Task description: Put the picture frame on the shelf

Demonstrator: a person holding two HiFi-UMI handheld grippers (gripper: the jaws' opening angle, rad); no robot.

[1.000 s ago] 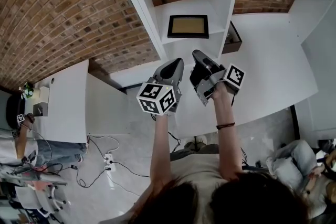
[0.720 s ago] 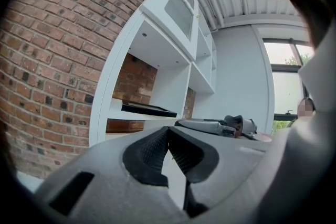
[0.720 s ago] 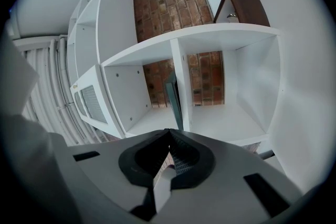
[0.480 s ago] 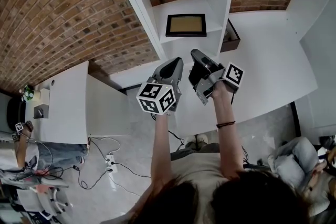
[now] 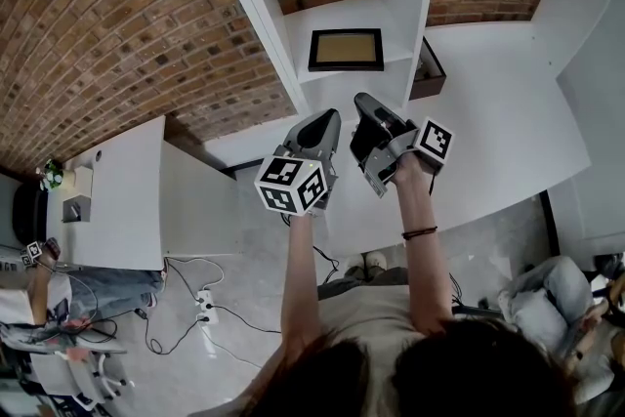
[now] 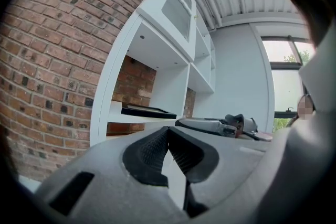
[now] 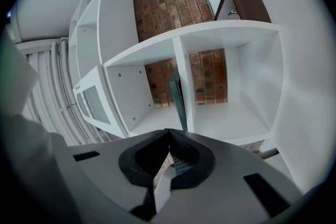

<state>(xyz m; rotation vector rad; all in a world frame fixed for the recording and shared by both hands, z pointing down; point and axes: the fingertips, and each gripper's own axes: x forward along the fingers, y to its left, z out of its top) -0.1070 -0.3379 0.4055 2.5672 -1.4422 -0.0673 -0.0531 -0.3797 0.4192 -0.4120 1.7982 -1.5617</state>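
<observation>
Brick-backed white shelf (image 5: 337, 13) carries the picture frame (image 5: 347, 49) flat at twelve o'clock of the left gripper (image 5: 330, 119) and right gripper (image 5: 366, 103), both closed and empty, likely because placement is done.

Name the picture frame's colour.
The picture frame is black with a tan centre; see the head view.

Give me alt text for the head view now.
A black picture frame lies flat on a white shelf, held by nothing. Nearer the camera, the left hand-held gripper and right hand-held gripper sit side by side, both shut and empty.
</observation>
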